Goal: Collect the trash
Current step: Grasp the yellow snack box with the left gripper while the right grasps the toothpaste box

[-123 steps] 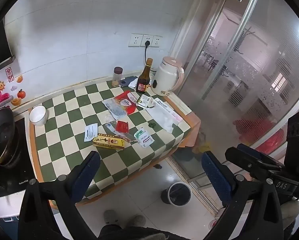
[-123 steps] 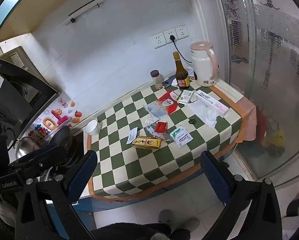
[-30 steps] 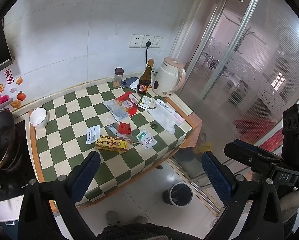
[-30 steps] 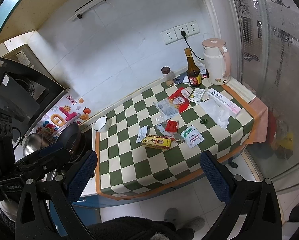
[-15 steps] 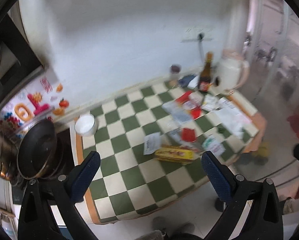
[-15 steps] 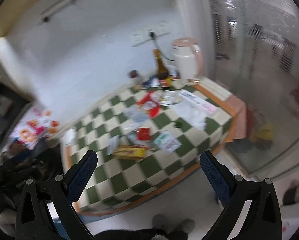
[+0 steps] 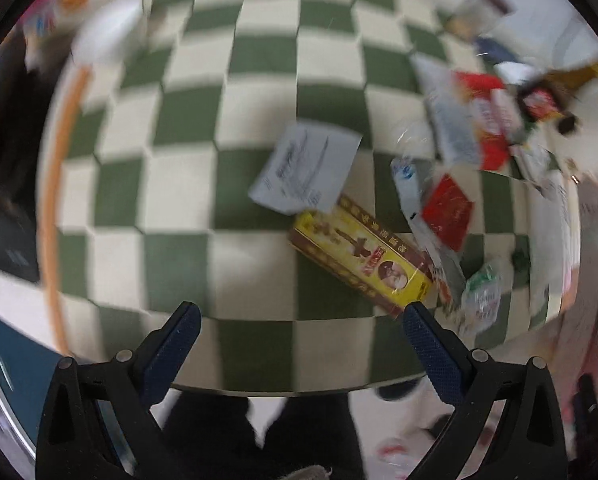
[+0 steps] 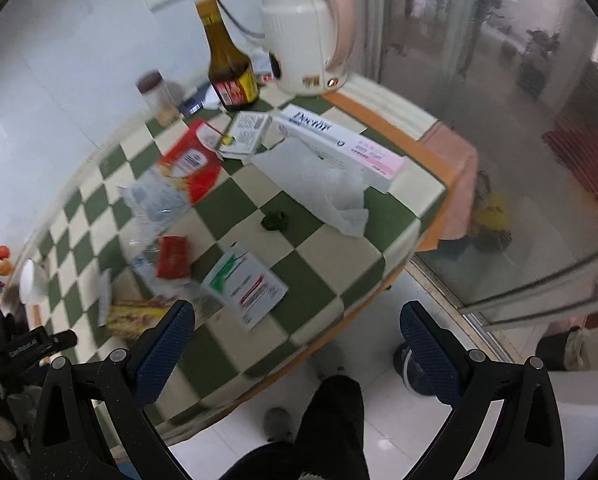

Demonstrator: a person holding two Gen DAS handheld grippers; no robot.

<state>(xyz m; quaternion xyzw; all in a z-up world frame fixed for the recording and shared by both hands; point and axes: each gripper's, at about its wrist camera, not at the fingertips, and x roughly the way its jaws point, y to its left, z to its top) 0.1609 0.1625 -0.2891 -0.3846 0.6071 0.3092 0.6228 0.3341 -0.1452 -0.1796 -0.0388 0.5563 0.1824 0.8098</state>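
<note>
Trash lies scattered on a green-and-white checked table (image 7: 179,208). In the blurred left wrist view a yellow box (image 7: 363,256) lies just ahead of my open, empty left gripper (image 7: 299,320), with a white paper slip (image 7: 305,166) behind it and a red packet (image 7: 447,210) to its right. In the right wrist view my open, empty right gripper (image 8: 297,320) hovers over the table's near edge, close to a white-and-green sachet (image 8: 245,284). A crumpled tissue (image 8: 319,184), a long white-pink box (image 8: 339,144) and a red wrapper (image 8: 191,164) lie further back.
A brown bottle (image 8: 227,64), a cream kettle (image 8: 307,28) and a small jar (image 8: 157,96) stand at the table's back by the wall. A white bowl (image 8: 33,280) sits at the far left. A glass sliding door (image 8: 519,120) is on the right. A bin (image 8: 567,346) stands on the floor.
Both grippers have swung down and much closer to the table. The left one now looks over the yellow box, the right one over the table's right half. Both stayed open.
</note>
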